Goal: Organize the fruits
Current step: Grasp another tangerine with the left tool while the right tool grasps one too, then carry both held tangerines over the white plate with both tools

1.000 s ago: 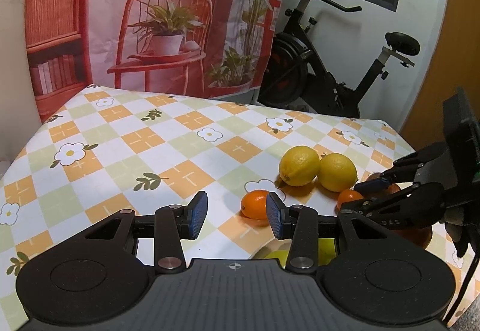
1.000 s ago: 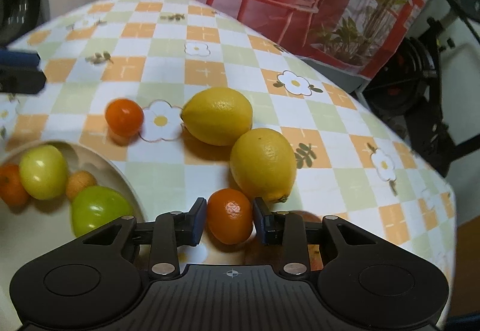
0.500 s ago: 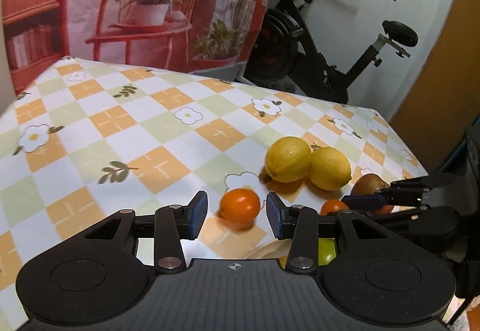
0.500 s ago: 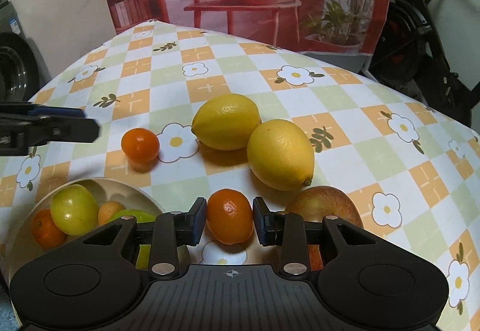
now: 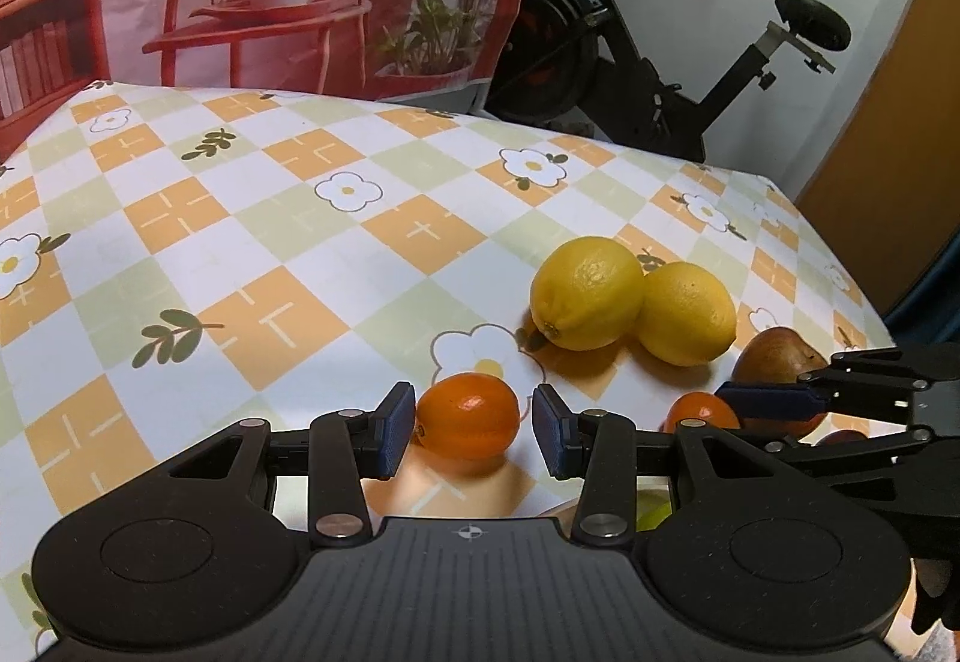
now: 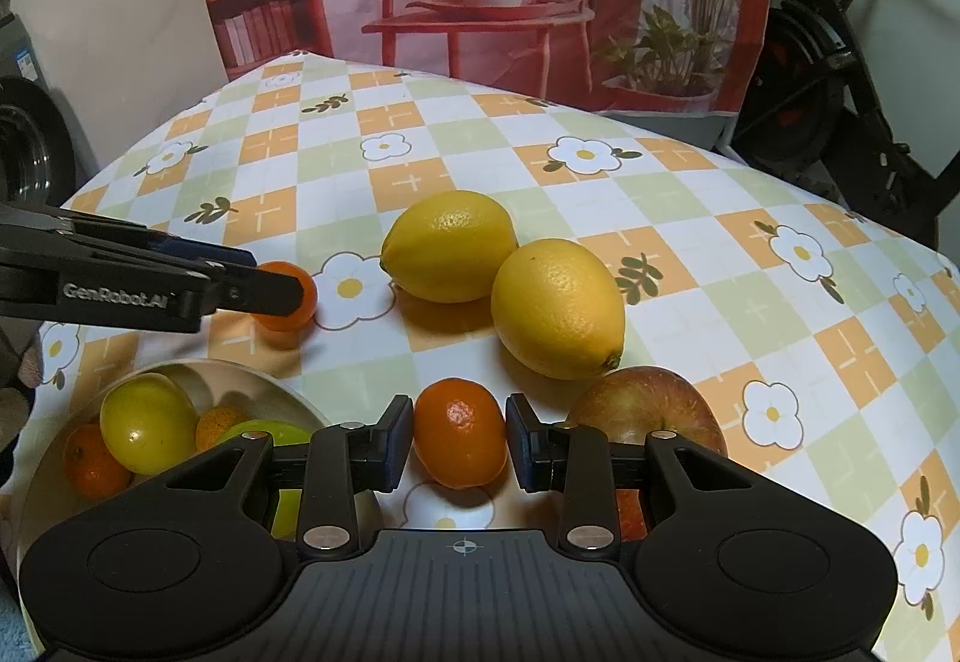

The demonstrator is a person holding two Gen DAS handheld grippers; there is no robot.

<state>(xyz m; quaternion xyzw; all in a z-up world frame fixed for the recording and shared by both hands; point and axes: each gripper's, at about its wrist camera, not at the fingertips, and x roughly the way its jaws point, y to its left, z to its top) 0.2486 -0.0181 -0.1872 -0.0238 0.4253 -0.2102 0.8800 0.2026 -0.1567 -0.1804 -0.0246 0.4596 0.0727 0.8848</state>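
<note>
Left wrist view: my left gripper [image 5: 473, 425] sits low over the checked floral tablecloth [image 5: 252, 254] with its blue pads spread around a small orange mandarin [image 5: 468, 415]. The left pad [image 5: 396, 428] is touching or nearly touching the peel, while a gap shows on the other side, so I read this as straddling, not pinching. Just beyond lie two yellow lemons [image 5: 630, 302], touching each other, and a reddish-brown apple [image 5: 777, 362] to their right. My right gripper reaches in from the right edge.

From the right wrist view, my right gripper [image 6: 461, 443] is pinching a second small orange mandarin [image 6: 459, 440]; both pads press its sides. The apple [image 6: 642, 404] lies just right of it, close under the nearer lemon [image 6: 558, 308]. To the left, a round cream bowl [image 6: 288, 392] holds two green-yellow fruits and some small orange ones. Further left, my other gripper's black fingers cover part of the first mandarin [image 6: 294, 302] on the cloth. A red-printed backdrop and a black exercise bike [image 6: 840, 80] stand behind the table.
</note>
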